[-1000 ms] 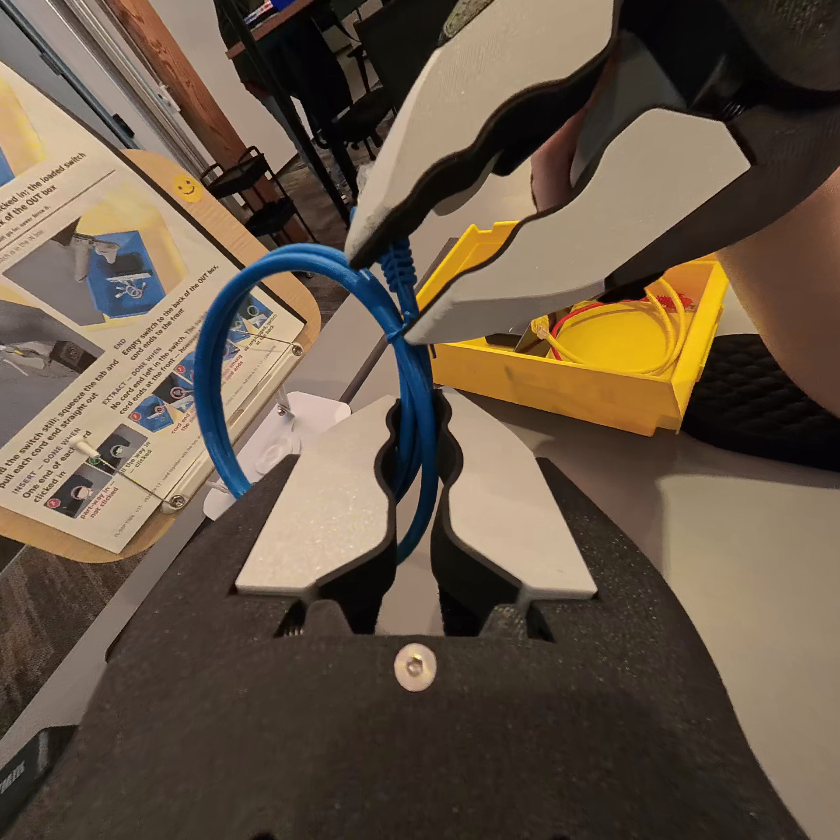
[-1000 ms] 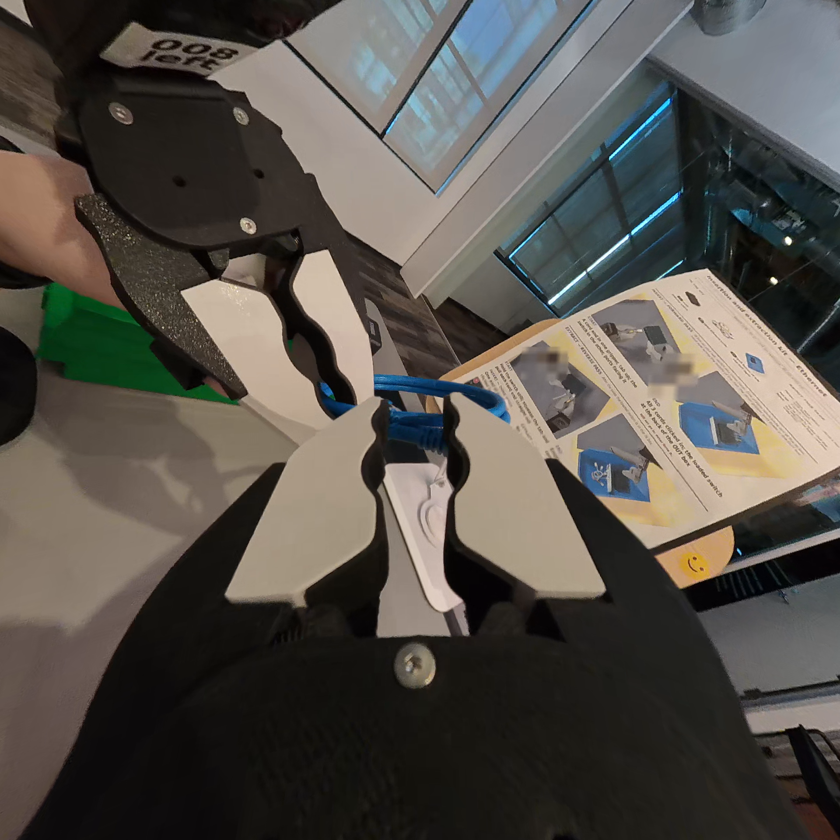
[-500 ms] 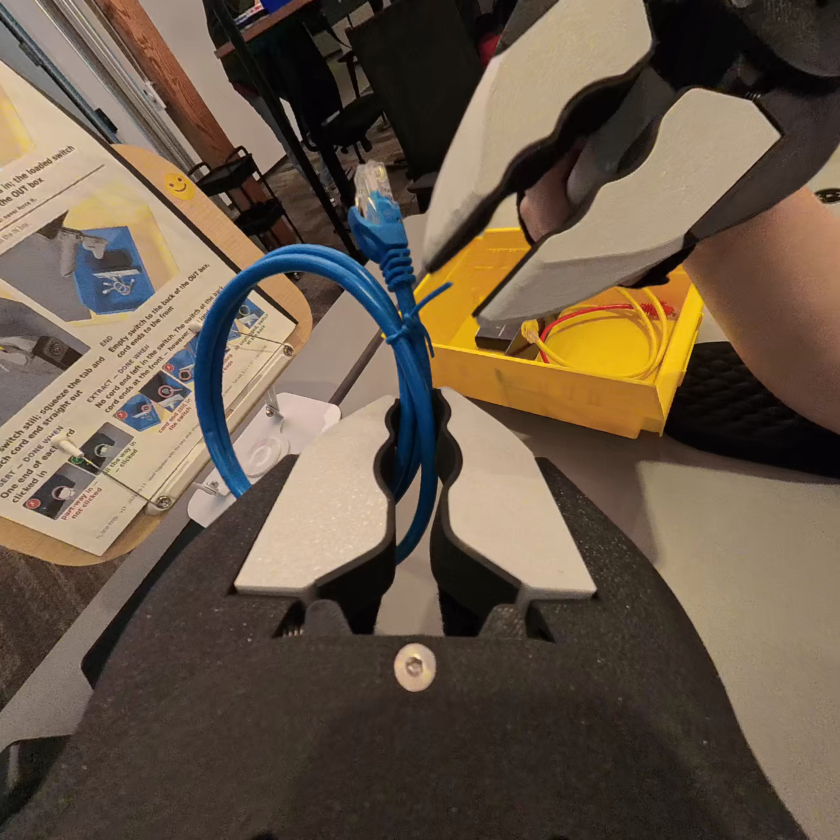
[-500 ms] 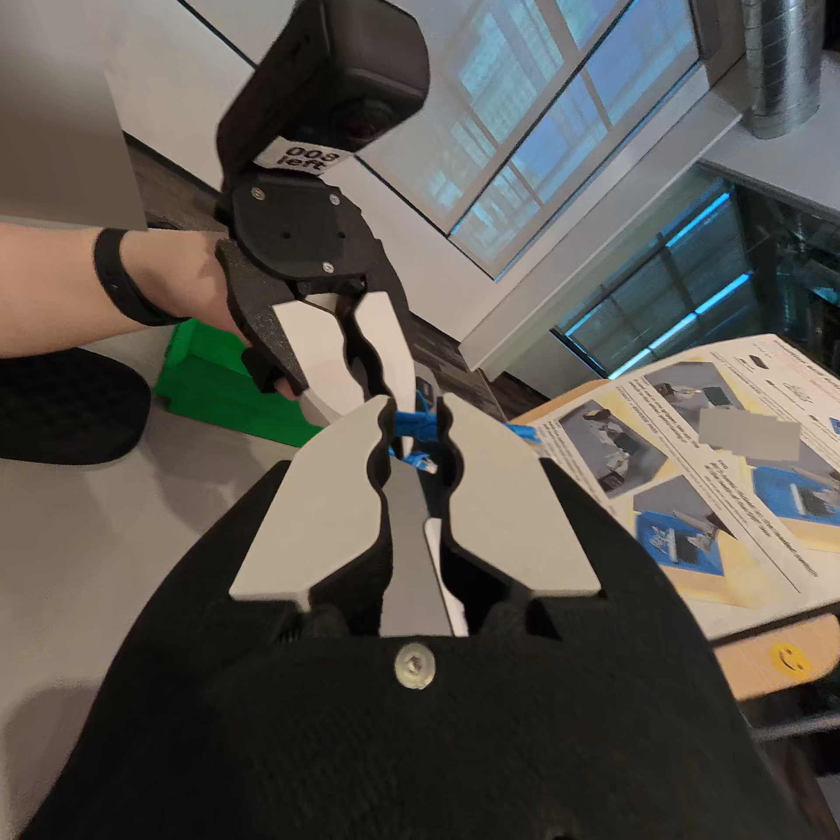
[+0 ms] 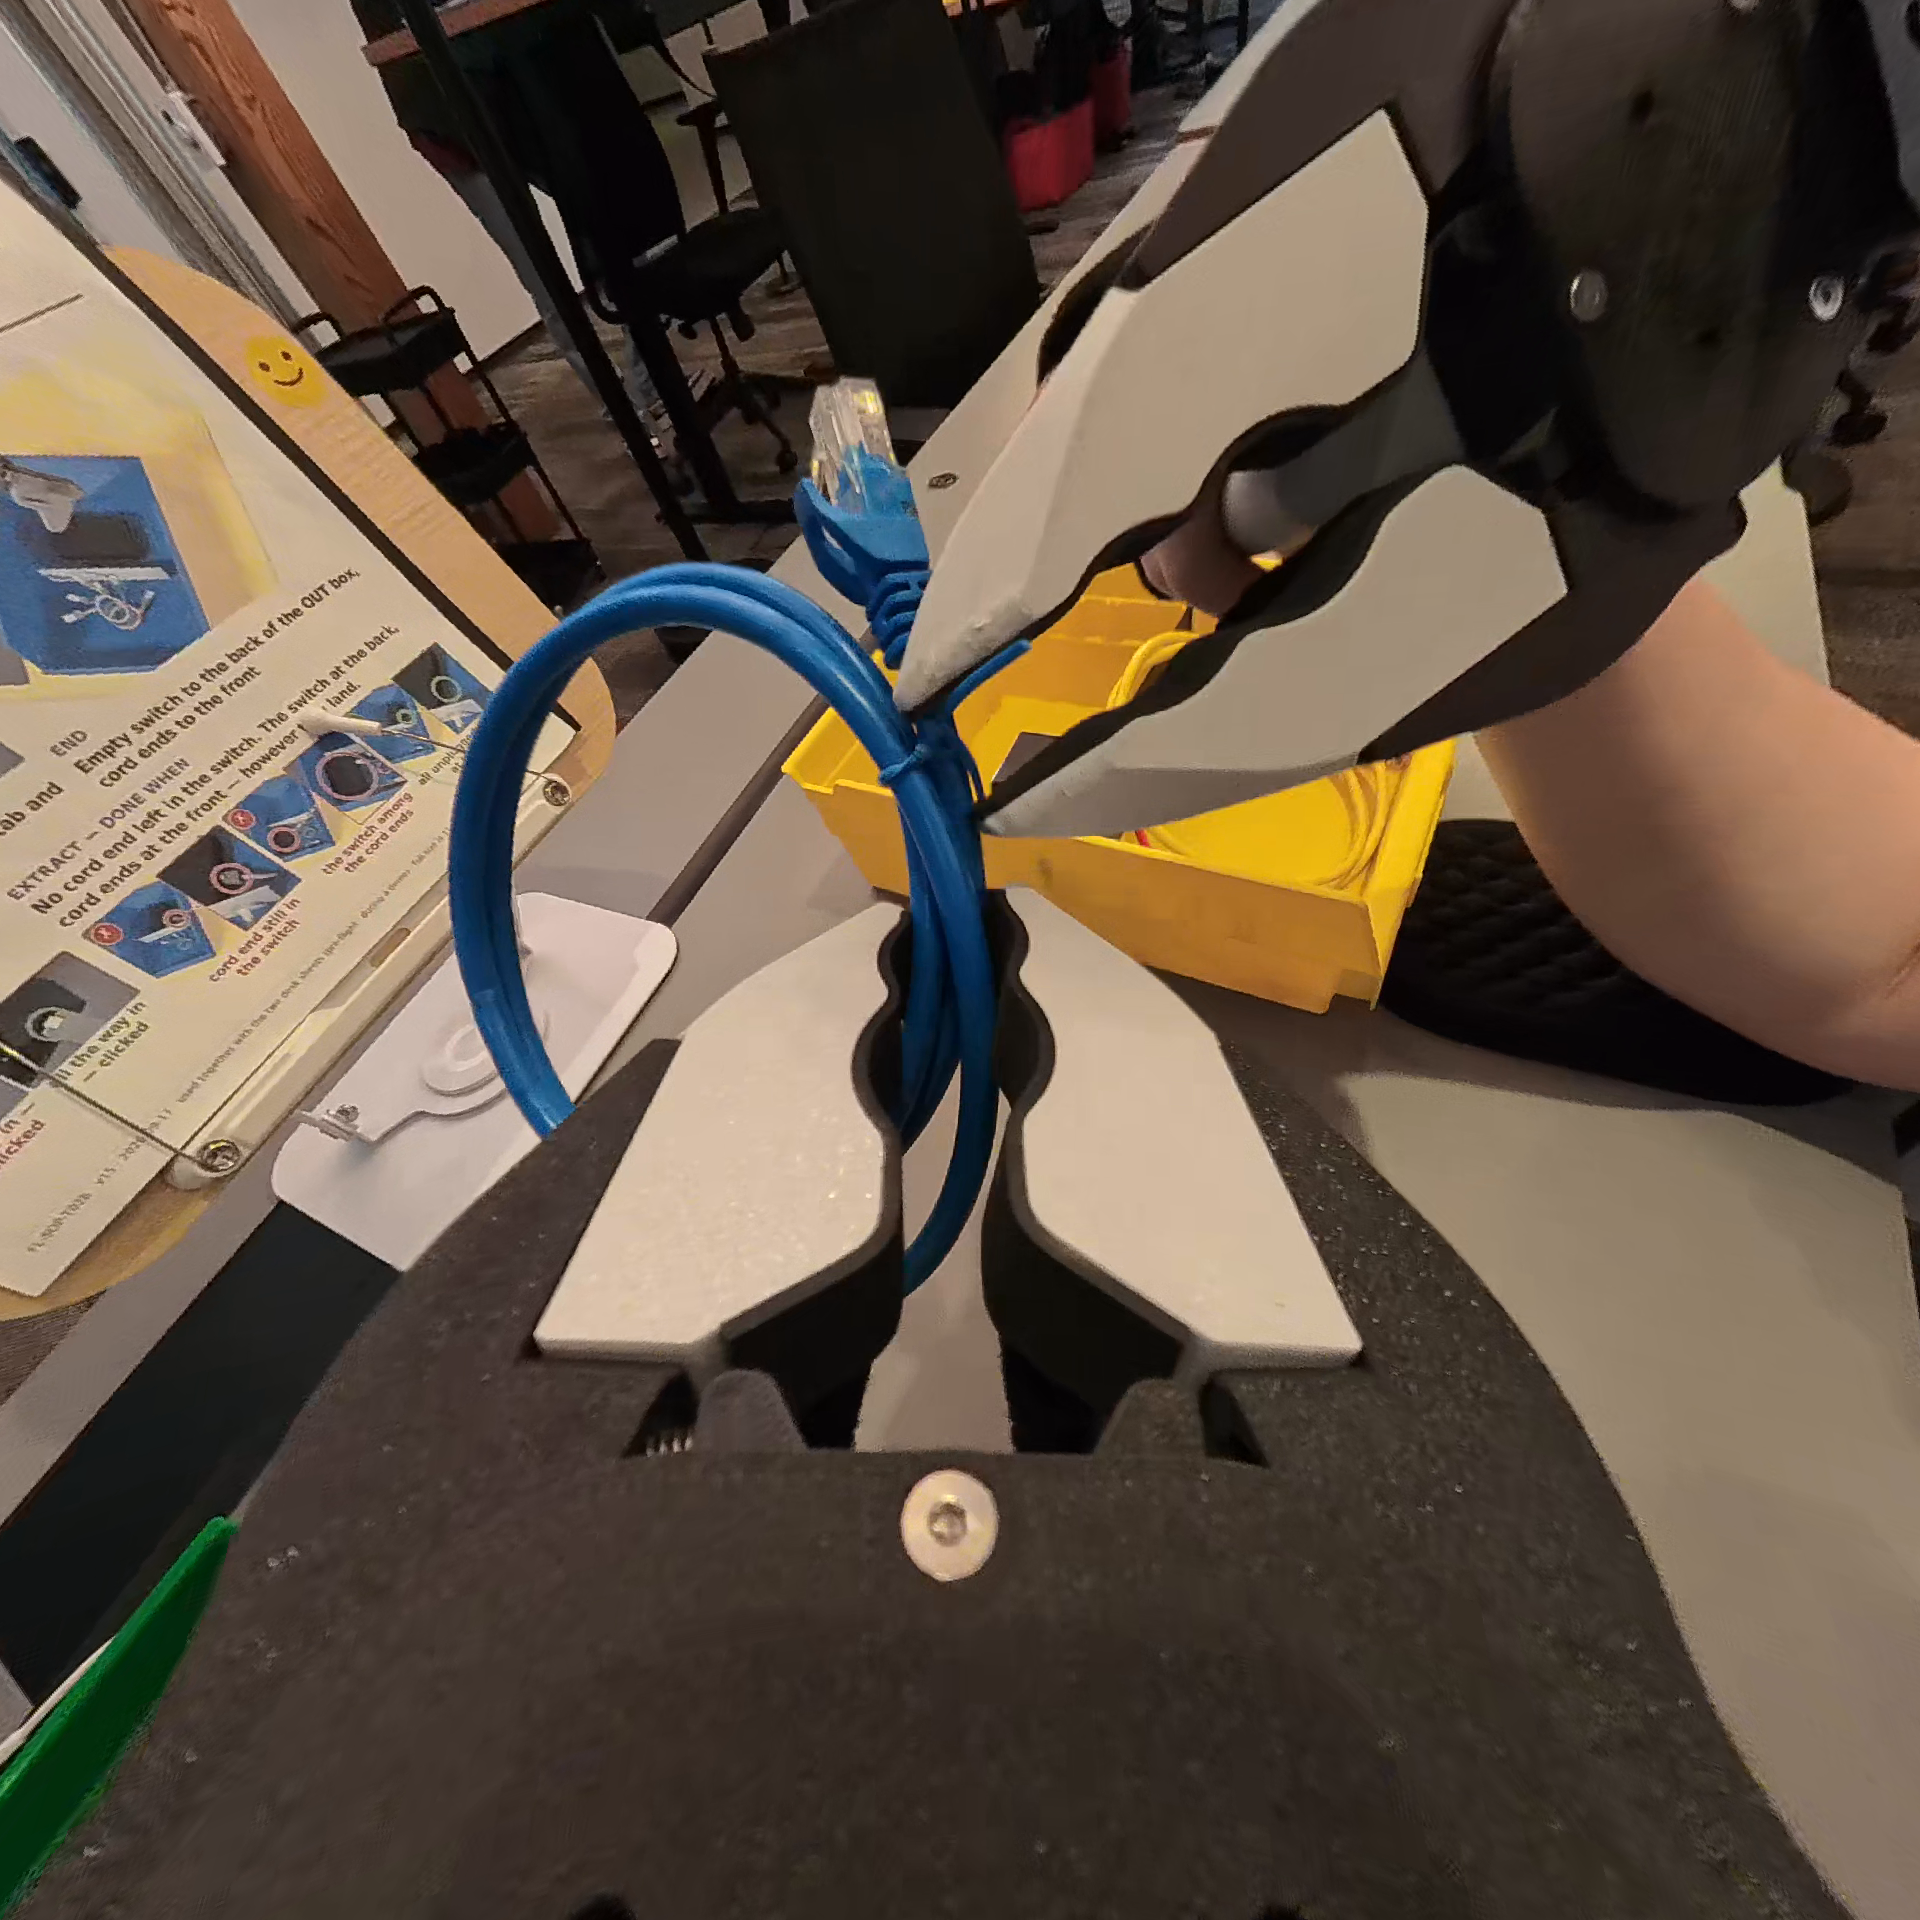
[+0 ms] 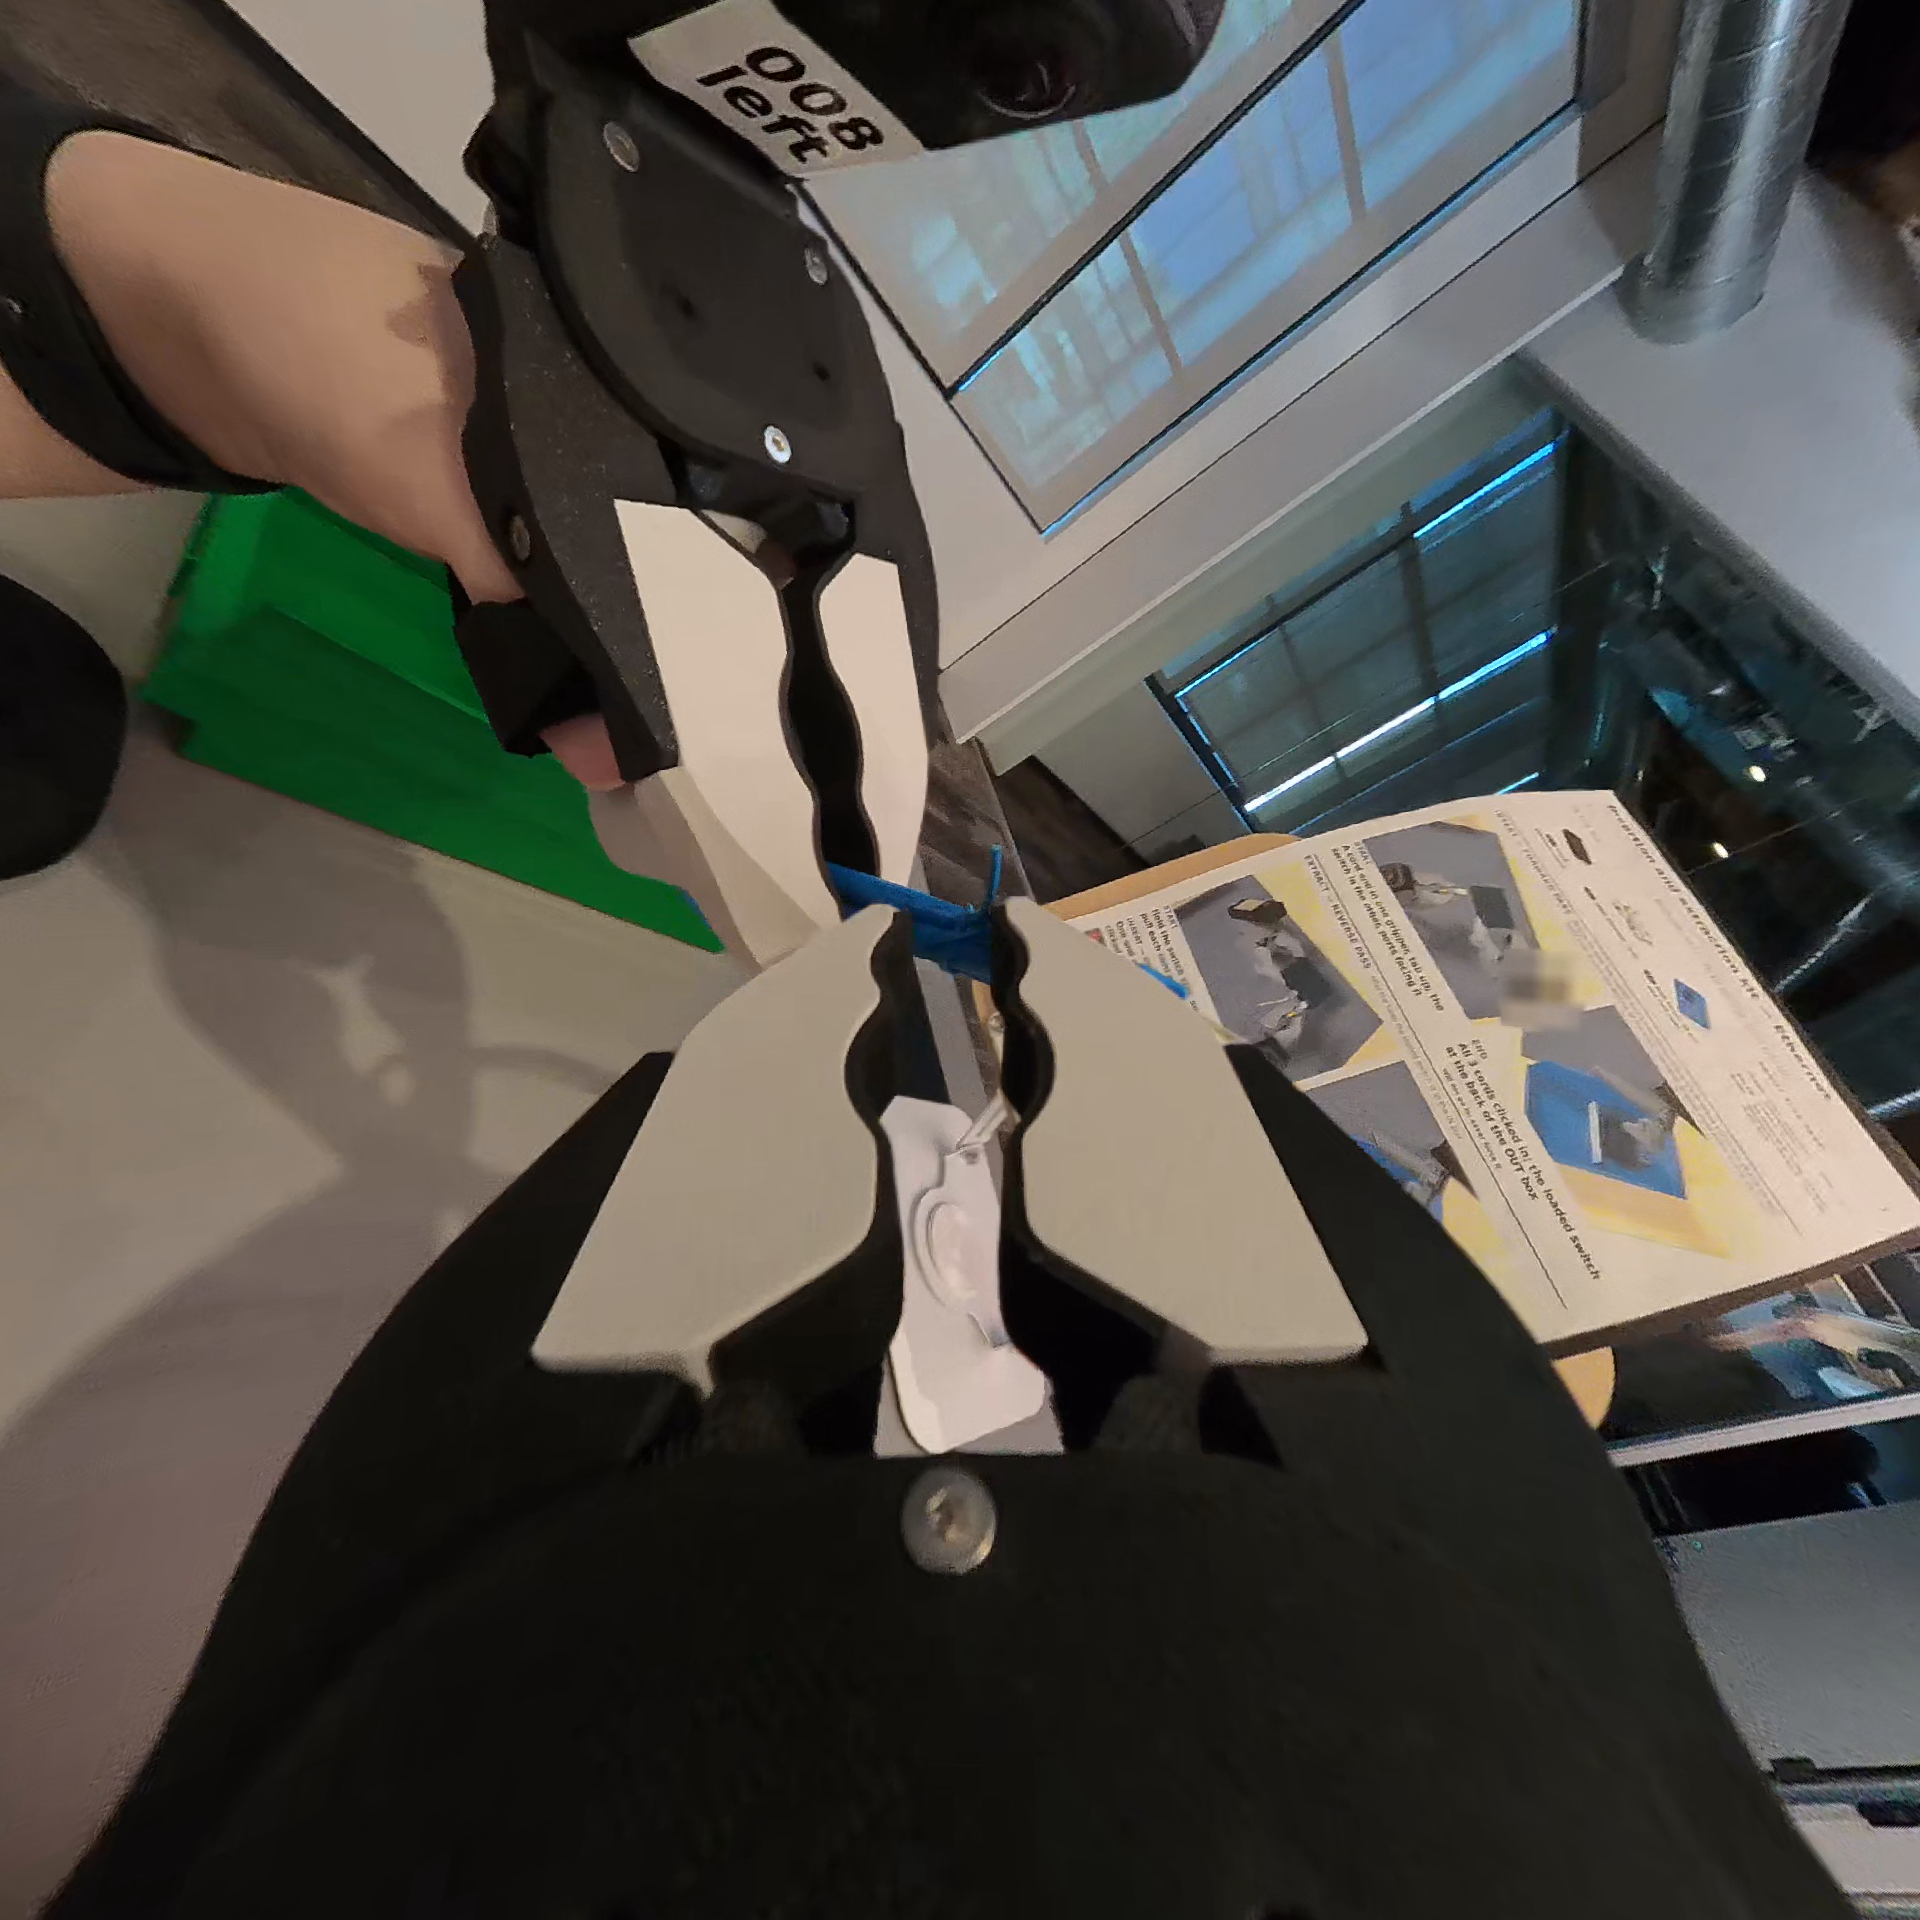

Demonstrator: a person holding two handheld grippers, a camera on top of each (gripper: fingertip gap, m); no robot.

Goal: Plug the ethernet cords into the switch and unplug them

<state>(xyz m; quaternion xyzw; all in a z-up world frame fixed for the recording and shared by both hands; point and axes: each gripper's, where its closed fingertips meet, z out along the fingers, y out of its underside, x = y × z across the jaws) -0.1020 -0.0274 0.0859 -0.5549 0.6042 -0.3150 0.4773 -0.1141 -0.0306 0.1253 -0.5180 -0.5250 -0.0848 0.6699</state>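
Right gripper (image 6: 945, 925) back at glossy coiled blue cord (image 5: 940, 935), pinching it; left gripper (image 5: 951, 935) clamped there.

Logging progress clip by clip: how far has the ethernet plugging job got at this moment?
Early stage. Done: one blue cord, a coil bound with a twist tie, is out of the bins. In hand: the left gripper clamps the coil, and the right gripper brackets it near the tie, below the plug. Left: nothing looks plugged; no switch is identifiable, and a yellow cord waits in the yellow bin.
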